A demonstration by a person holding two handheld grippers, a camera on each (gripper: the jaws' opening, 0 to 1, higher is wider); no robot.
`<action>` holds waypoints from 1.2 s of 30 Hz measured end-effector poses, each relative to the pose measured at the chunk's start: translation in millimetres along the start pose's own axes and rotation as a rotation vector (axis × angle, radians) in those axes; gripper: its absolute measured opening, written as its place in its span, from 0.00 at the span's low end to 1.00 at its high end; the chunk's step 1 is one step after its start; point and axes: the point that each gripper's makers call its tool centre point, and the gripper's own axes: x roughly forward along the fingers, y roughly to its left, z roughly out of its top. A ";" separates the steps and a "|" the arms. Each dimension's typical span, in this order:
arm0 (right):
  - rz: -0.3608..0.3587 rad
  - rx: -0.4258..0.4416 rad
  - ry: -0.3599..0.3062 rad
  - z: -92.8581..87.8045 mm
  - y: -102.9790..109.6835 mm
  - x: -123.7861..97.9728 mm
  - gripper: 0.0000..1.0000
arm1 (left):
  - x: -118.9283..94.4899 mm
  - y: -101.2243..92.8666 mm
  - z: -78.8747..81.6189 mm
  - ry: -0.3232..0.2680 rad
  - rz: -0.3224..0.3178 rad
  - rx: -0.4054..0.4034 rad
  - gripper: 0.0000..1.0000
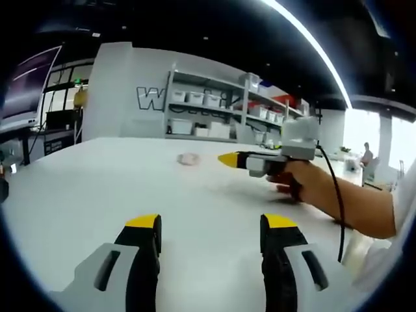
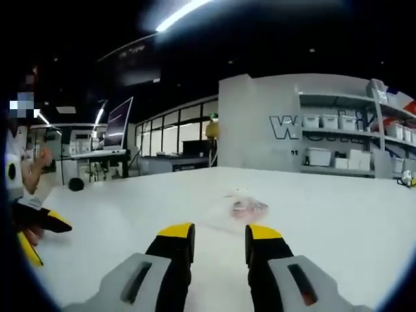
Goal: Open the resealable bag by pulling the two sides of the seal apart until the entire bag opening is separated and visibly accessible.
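The resealable bag (image 2: 244,207) is small and clear, with pinkish contents showing through. It lies flat on the white table (image 2: 338,221), out toward the middle, well away from every edge. In the left gripper view the resealable bag (image 1: 188,158) is a pale blur.

A broad white table (image 1: 97,195) stretches ahead; beyond it stand grey shelves (image 1: 214,110) of white bins against a lettered wall (image 2: 260,123), under ceiling strip lights (image 1: 312,45).
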 end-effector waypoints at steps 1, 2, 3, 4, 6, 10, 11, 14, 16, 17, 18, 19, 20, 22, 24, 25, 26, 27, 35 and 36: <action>-0.001 0.003 -0.003 0.6 0.5 -1.8 0.29 | 0.0 0.1 0.0 0.000 0.001 0.000 0.62; 0.000 0.004 -0.005 0.6 2.8 -4.9 0.29 | 0.1 0.1 0.0 0.000 0.000 0.000 0.62; 0.000 0.007 -0.006 1.0 4.1 -7.9 0.29 | 0.2 0.0 0.0 0.000 0.001 0.001 0.62; -0.002 0.007 -0.008 1.6 5.5 -11.3 0.29 | 0.3 0.0 -0.1 0.000 0.001 0.002 0.62; -0.008 0.000 -0.019 4.1 6.3 -17.2 0.30 | 0.3 0.3 0.0 0.000 0.002 0.001 0.62; -0.012 0.007 -0.036 7.9 4.5 -21.3 0.30 | 0.3 0.3 0.3 -0.002 0.004 -0.003 0.62; -0.013 0.007 -0.037 8.1 4.4 -21.9 0.30 | 0.4 0.4 0.3 -0.002 0.005 -0.003 0.62; -0.010 0.008 -0.042 9.5 5.8 -23.7 0.30 | 0.2 0.4 0.4 -0.004 0.006 -0.004 0.62; -0.008 0.003 -0.046 9.5 10.0 -29.3 0.31 | 0.3 1.1 0.7 -0.005 0.009 -0.006 0.62; -0.007 0.005 -0.051 9.7 12.3 -33.7 0.31 | 0.3 1.2 0.6 -0.005 0.010 -0.006 0.62; -0.007 0.003 -0.055 10.4 10.9 -34.5 0.31 | 0.4 1.2 0.6 -0.005 0.011 -0.006 0.62; -0.010 0.000 -0.058 11.0 10.5 -36.4 0.31 | 0.5 1.4 0.6 -0.005 0.012 -0.005 0.62; -0.011 0.001 -0.062 11.5 10.7 -39.1 0.31 | 0.6 1.5 0.7 -0.005 0.013 -0.005 0.62; -0.012 0.002 -0.067 12.6 12.8 -43.7 0.31 | 0.9 1.7 0.9 -0.006 0.016 -0.004 0.62; -0.015 0.000 -0.072 13.1 11.5 -45.5 0.31 | 1.2 2.2 1.3 -0.008 0.018 -0.005 0.62; -0.015 0.001 -0.074 13.0 11.2 -46.0 0.31 | 1.3 2.6 1.4 -0.008 0.019 -0.007 0.62; -0.014 0.004 -0.072 12.6 11.1 -45.4 0.31 | 1.3 2.9 1.6 -0.008 0.020 -0.008 0.62; -0.013 0.003 -0.069 12.0 11.6 -46.0 0.31 | 1.2 3.2 1.7 -0.009 0.022 -0.011 0.62; -0.018 0.005 -0.086 12.5 16.8 -60.0 0.31 | 1.5 3.5 1.9 -0.009 0.023 -0.014 0.62; -0.020 0.003 -0.087 12.7 13.4 -59.0 0.31 | 1.6 3.4 1.9 -0.009 0.023 -0.014 0.62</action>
